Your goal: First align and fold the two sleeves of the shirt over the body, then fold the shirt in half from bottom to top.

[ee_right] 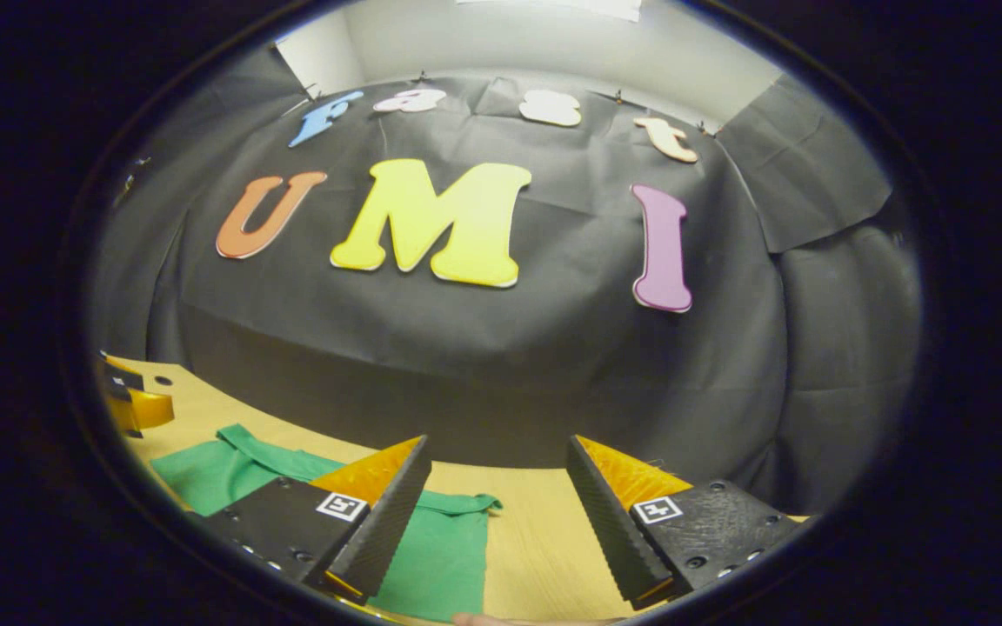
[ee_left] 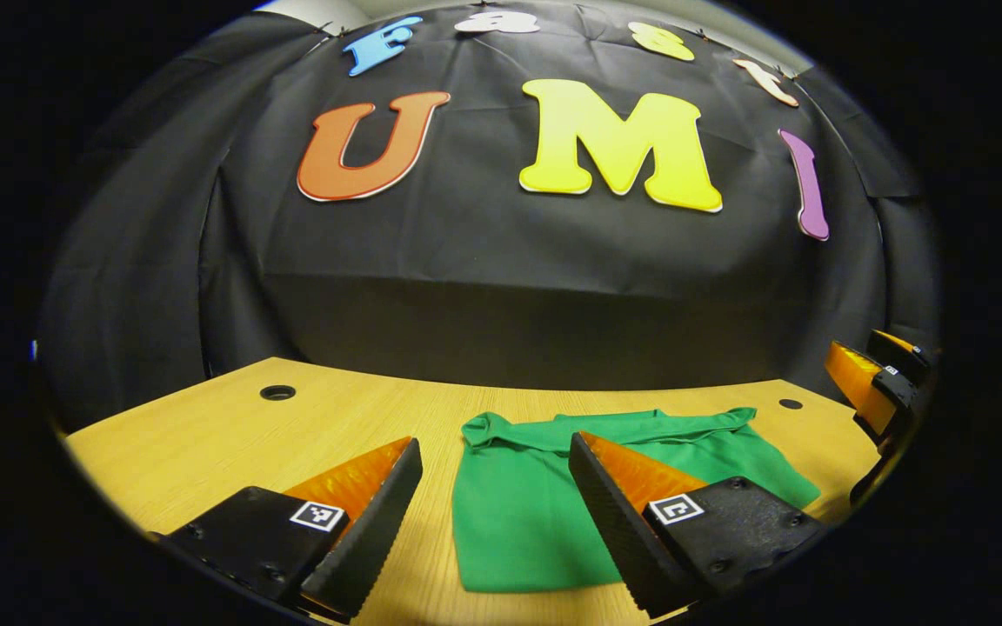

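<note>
- Hovering over the near edge of the green shirt (ee_left: 518, 513), our left claw (ee_left: 495, 513) has its jaws spread wide with nothing between them.
- We see the shirt lying flat on the wooden bench (ee_left: 205, 443), already a compact shape with a straight near edge and its collar on the far side, toward the booth wall; we judge the sleeves may already be tucked in, but we cannot tell for certain.
- Our right claw (ee_right: 494, 522) is also wide apart and empty, poised above the shirt's right-hand edge (ee_right: 440, 548) and the bare bench (ee_right: 536, 539) beside it.
- In the left gripper view the right claw (ee_left: 879, 391) sits well to the right of the shirt.
- What we fear from here: if the claws pinch just the top layer at the hem, the bottom-to-top fold would drag the layers apart and undo the tucked sides.
- Uneven grips on the shirt's two near corners would probably skew the fold, leaving the hem crooked against the collar.
- Pressing too low could catch the bench and bunch the cloth.
</note>
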The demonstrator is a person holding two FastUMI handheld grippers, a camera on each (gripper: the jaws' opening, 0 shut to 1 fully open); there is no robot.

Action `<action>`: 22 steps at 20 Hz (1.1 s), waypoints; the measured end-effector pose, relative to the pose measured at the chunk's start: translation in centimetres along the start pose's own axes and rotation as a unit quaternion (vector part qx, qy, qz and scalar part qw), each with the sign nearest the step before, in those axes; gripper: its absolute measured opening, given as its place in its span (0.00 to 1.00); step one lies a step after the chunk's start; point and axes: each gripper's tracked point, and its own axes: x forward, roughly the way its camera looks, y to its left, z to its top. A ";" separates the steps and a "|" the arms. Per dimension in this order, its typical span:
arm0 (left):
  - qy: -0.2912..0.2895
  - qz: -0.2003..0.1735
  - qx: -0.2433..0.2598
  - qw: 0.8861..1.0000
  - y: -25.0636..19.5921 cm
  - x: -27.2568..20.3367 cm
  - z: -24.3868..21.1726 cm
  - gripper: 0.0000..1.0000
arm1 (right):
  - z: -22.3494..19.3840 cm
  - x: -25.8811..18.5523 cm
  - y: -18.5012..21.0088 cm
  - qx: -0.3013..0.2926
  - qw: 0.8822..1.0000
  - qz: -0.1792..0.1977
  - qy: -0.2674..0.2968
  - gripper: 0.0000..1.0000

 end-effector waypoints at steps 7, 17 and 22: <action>0.014 0.025 0.031 0.999 -0.2 -11.6 -1.0 1.00 | 1.7 -12.1 -1.4 0.000 1.000 0.029 0.009 0.97; -0.010 -0.008 0.045 0.999 -7.2 -26.9 7.0 1.00 | 9.8 -28.5 -7.7 -0.011 0.999 0.035 0.041 0.96; -0.007 -0.049 0.089 0.995 -10.7 -28.1 6.2 1.00 | 10.6 -30.2 -6.8 -0.008 0.998 0.050 0.037 0.94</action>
